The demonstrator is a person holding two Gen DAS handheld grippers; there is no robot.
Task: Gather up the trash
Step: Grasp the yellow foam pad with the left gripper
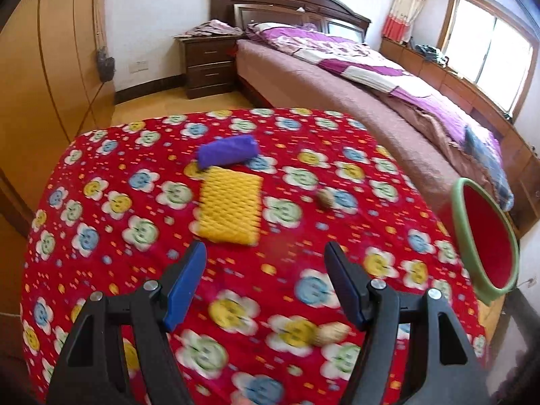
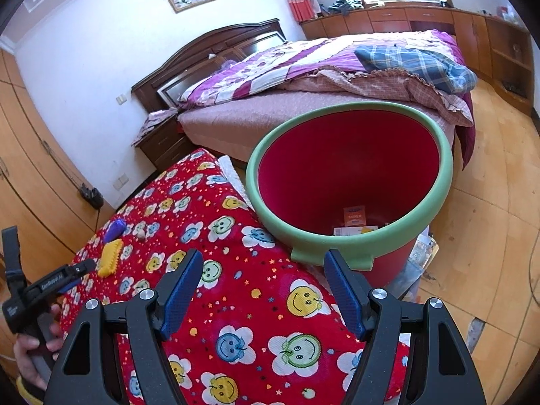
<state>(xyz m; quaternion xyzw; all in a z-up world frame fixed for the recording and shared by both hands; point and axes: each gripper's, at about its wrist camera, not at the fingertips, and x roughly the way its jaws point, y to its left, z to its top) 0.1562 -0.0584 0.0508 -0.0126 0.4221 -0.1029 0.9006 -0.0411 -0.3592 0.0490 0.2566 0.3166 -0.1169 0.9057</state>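
On the red flower-print cloth [image 1: 135,155] lie a yellow foam net [image 1: 230,209], a purple wrapper [image 1: 227,151] just behind it, a small brown nut shell [image 1: 324,198] to the right, and another pale shell [image 1: 332,332] near my fingers. My left gripper [image 1: 266,256] hangs open just short of the yellow net, nothing between its fingers. The red bin with a green rim [image 2: 351,182] stands beside the table; paper scraps [image 2: 354,221] lie in it. My right gripper [image 2: 263,263] is open and empty, pointing at the bin's near rim. The left gripper [image 2: 79,268] also shows, held by a hand [image 2: 30,347].
A bed [image 1: 337,77] with a purple quilt runs behind the table and bin. A dark nightstand [image 1: 209,64] stands by the headboard, wardrobe doors [image 1: 50,67] on the left. Wooden floor [image 2: 489,202] lies right of the bin.
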